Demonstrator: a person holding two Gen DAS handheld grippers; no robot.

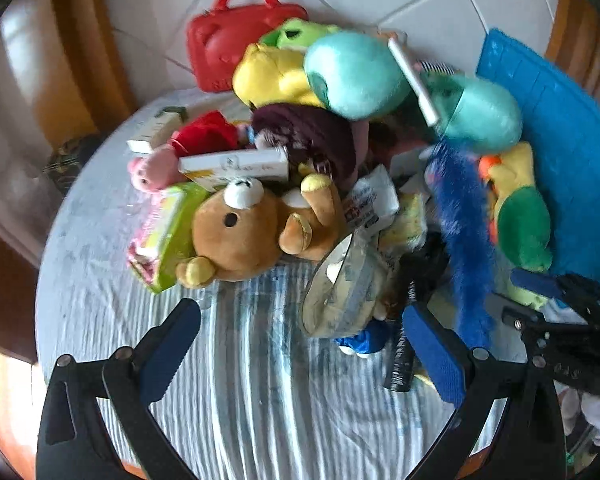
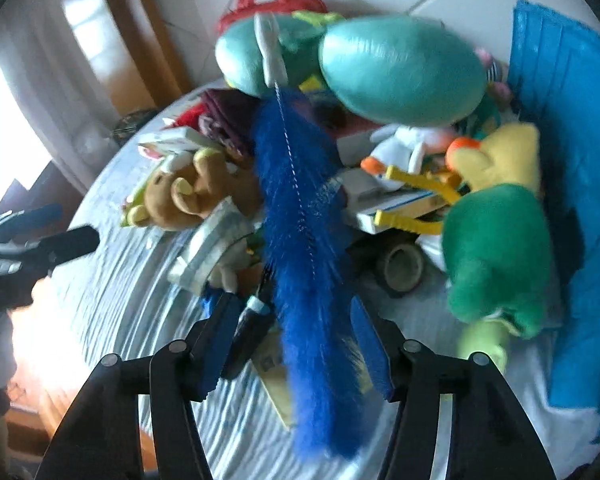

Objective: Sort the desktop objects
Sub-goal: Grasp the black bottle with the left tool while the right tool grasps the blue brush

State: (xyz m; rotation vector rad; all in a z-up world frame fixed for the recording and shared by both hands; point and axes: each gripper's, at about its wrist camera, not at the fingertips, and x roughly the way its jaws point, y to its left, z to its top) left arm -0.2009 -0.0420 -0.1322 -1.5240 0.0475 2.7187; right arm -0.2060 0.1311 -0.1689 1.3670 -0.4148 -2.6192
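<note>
Toys [image 1: 244, 224] lying heaped on striped table [image 1: 236, 360], tiled wall behind, blue brush [image 2: 304, 216] lying between spread right gripper [image 2: 296, 352], left gripper [image 1: 300, 352] spread.

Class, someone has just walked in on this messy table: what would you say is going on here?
A person is sorting a heap of toys and boxes with two handheld grippers. The right gripper is open around a fluffy blue bottle brush; whether the pads touch it is unclear. The left gripper is open and empty over the striped tablecloth, near the brown teddy bear. The pile looks largely unsorted.
</note>
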